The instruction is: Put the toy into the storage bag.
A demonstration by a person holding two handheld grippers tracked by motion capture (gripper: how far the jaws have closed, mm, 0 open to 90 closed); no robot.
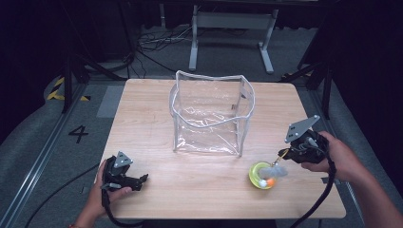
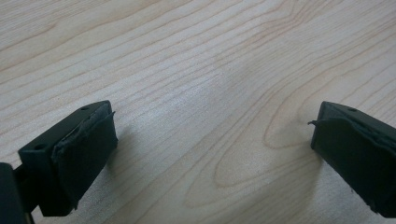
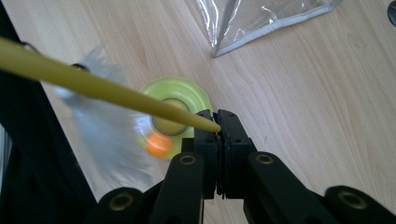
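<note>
A yellow-green round toy (image 1: 259, 176) with an orange ball (image 1: 270, 182) lies near the table's front right; in the right gripper view the toy (image 3: 187, 91) and ball (image 3: 159, 144) are below the jaws. A thin yellow stick (image 3: 93, 84) carrying a grey-white feather (image 3: 100, 121) rises from it. My right gripper (image 3: 218, 126) is shut on the stick's tip, and sits just right of the toy (image 1: 283, 153). My left gripper (image 1: 142, 179) rests at the front left, its jaws (image 2: 212, 140) open over bare wood with nothing between them.
A clear plastic bag (image 1: 209, 114) with a white rim stands open-topped in the middle of the wooden table (image 1: 157, 199); its corner (image 3: 261, 18) lies beyond the toy. The table's front edge is close to both hands.
</note>
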